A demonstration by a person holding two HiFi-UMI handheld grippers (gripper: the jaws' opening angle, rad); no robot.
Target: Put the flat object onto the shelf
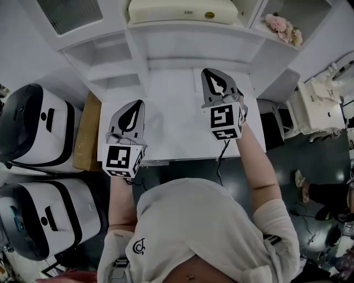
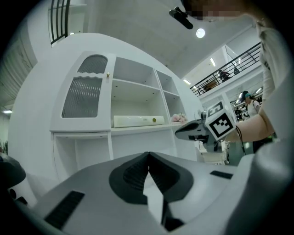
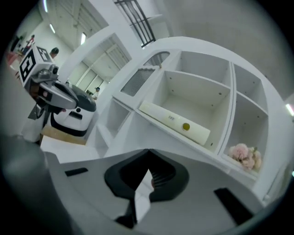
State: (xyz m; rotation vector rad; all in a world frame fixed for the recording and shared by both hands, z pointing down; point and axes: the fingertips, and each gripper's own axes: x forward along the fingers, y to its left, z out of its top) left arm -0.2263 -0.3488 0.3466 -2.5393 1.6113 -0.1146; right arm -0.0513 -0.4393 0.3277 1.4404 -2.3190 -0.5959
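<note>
The flat object, a long cream slab with a small yellow dot, lies on the middle shelf of the white cabinet; it also shows as the cream slab in the left gripper view and as the slab in the right gripper view. My left gripper hovers over the white table, shut with nothing between its jaws. My right gripper is farther forward, near the cabinet's base, also shut and empty. Both grippers are well below and apart from the slab.
Pink flowers sit in the right shelf compartment. Two white-and-black machines stand left of the table, beside a brown board. A grille door closes the cabinet's upper left. White furniture stands to the right.
</note>
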